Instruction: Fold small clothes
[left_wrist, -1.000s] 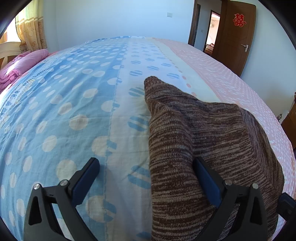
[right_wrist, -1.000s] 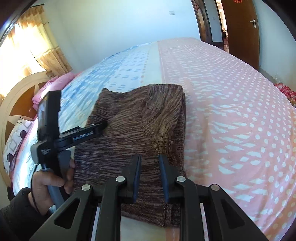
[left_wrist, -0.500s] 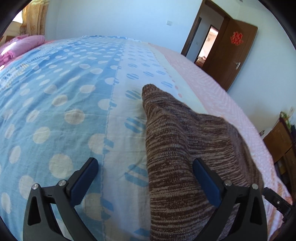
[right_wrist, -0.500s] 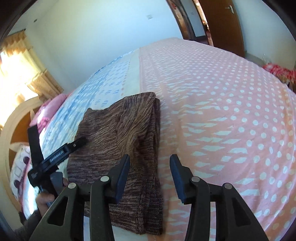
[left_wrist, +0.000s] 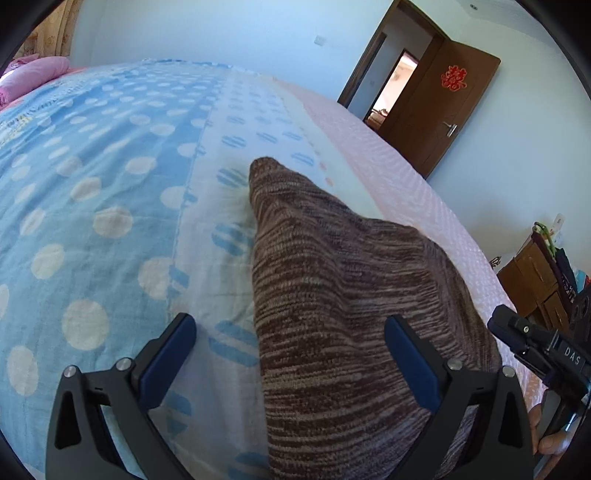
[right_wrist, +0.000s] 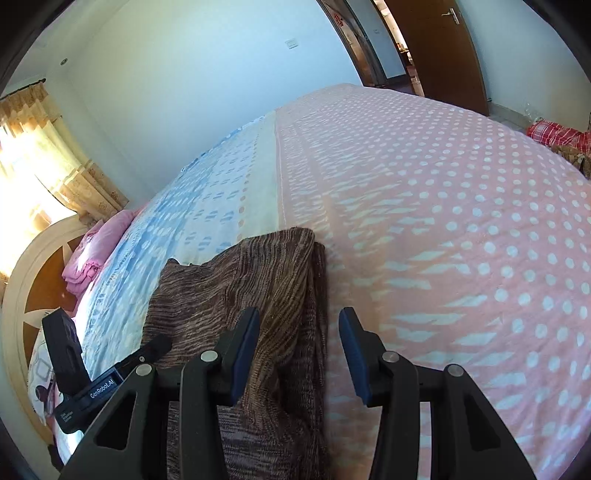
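One brown knit garment (right_wrist: 255, 310) lies at lower centre of the right wrist view, on the bedspread (right_wrist: 443, 229), already doubled: layered edges show along its right side. Left gripper (left_wrist: 291, 354) spread wide, straddling its left edge, gripping nothing. Right gripper (right_wrist: 299, 354) spread over its right edge, empty. Judgement: folding mostly done; perhaps one more fold or smoothing left.
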